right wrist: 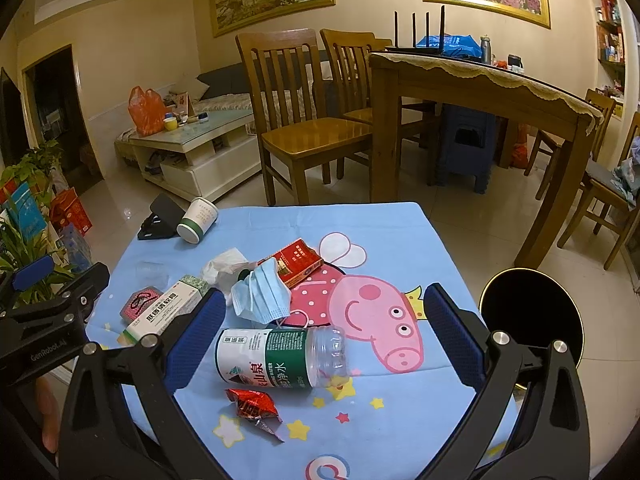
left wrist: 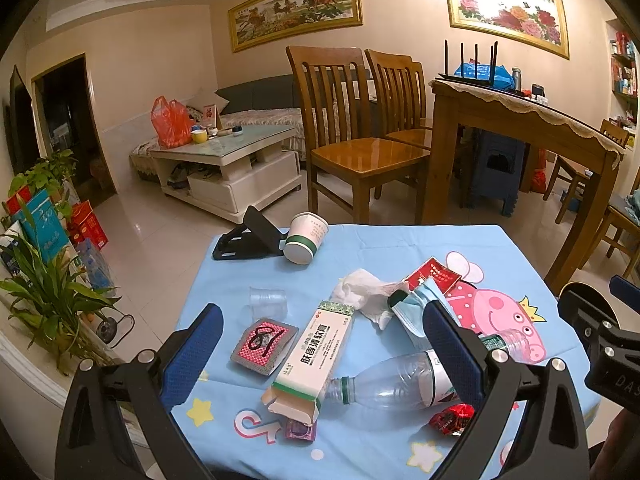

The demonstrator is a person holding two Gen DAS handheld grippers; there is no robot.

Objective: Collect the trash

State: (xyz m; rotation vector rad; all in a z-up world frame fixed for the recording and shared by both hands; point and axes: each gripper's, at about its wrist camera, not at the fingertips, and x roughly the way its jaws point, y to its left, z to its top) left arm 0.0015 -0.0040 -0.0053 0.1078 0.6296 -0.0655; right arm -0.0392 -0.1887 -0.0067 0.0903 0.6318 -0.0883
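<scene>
Trash lies scattered on the blue cartoon tablecloth. My left gripper is open above an ointment box, with an empty plastic bottle lying beside it. My right gripper is open over the same bottle, with a red foil wrapper just in front. A blue face mask, crumpled tissue, red cigarette pack, tipped paper cup, clear plastic cup and a red patterned packet lie around. Both grippers hold nothing.
A black phone stand sits at the table's far left corner. A black round bin stands right of the table. Wooden chairs, a dining table and a white coffee table stand beyond. Plants are at left.
</scene>
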